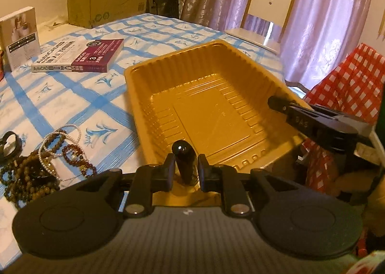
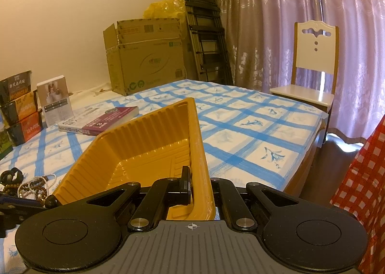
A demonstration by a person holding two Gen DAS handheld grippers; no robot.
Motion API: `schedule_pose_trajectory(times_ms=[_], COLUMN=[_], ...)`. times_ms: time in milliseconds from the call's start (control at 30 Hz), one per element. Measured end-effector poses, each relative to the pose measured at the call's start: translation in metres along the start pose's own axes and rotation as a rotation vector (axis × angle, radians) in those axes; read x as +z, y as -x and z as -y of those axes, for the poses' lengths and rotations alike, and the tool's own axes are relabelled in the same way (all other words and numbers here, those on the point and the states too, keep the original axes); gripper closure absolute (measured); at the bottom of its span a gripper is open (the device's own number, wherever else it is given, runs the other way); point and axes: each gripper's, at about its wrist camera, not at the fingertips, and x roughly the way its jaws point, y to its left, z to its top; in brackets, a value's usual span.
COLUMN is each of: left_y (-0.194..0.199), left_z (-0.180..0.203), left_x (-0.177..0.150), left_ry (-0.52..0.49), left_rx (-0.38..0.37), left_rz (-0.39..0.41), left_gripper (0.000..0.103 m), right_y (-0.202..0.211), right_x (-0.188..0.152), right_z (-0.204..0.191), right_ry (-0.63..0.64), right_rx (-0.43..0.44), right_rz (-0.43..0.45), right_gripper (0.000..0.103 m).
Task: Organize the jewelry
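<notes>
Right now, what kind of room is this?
Probably a room at home, maybe a bedroom or dining room. There are long curtains, a white wooden chair, and a checked tablecloth under the jewelry and yellow tray.

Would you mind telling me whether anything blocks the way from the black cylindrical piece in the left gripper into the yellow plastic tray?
Nothing visible does. The black cylindrical piece sits between the left gripper fingers at the near rim of the empty yellow plastic tray.
</notes>
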Motion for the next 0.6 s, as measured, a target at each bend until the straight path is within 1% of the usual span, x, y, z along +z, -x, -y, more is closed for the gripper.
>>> schedule_pose_trajectory(times_ms=[67,133,367,467,600], left_y=[-0.008,-0.014,-0.031,-0.032,-0.024], left_z=[-0.001,-0.001,-0.004,-0.005,-0.008], left_x=[0.002,0.004,0.015,0.016,0.011], left_ry=[-0.009,-0.019,-0.038,-0.031,-0.017], left_rx=[0.017,0.032,0.039,0.048,0.054], left_rz=[-0.007,0.004,0.016,0.020,0.029], left_gripper=[0.086,0.085,0.084,0.084,0.084], right_y=[0.000,0.000,0.000,0.000,-0.001], right_x=[0.000,-0.001,0.000,-0.001,-0.002], right_z=[0.000,-0.001,0.000,0.000,-0.001], right_ry=[-0.001,0.001,-0.002,-0.003,-0.007], right_rx=[0.000,0.000,0.001,0.000,-0.001], right_rz=[0.000,0.000,0.000,-0.001,-0.004], right_gripper=[0.099,0.099,0.099,0.099,0.100])
